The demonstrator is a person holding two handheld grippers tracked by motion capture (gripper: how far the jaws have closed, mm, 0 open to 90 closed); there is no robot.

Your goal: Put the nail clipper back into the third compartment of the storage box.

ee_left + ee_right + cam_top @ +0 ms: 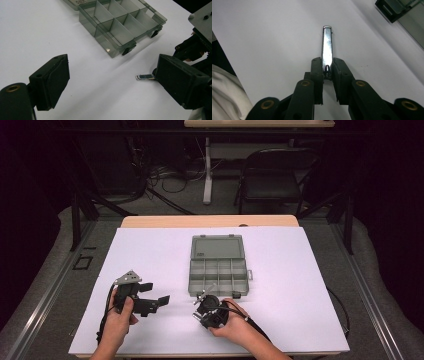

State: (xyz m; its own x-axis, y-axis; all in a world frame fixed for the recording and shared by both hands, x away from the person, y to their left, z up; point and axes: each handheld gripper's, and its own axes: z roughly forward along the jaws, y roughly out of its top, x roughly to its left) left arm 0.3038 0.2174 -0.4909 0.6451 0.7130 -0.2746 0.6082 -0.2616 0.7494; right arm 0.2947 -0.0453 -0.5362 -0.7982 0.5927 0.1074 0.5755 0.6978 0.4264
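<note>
My right gripper [327,66] is shut on one end of a flat, shiny metal strip [327,42], which sticks out ahead of the jaws just above the white mat. In the high view that gripper [199,314] sits low on the mat, just in front of an open grey compartment box [218,275]. My left gripper [156,294] is to the left of it, open, with nothing between its jaws [112,80]. The metal strip [145,77] shows beside its right jaw.
The box's tray [120,27] has several bare compartments, and its lid [217,247] lies flat behind it. A white mat [300,285] covers the table. A black chair [275,175] and a table leg stand beyond the far edge.
</note>
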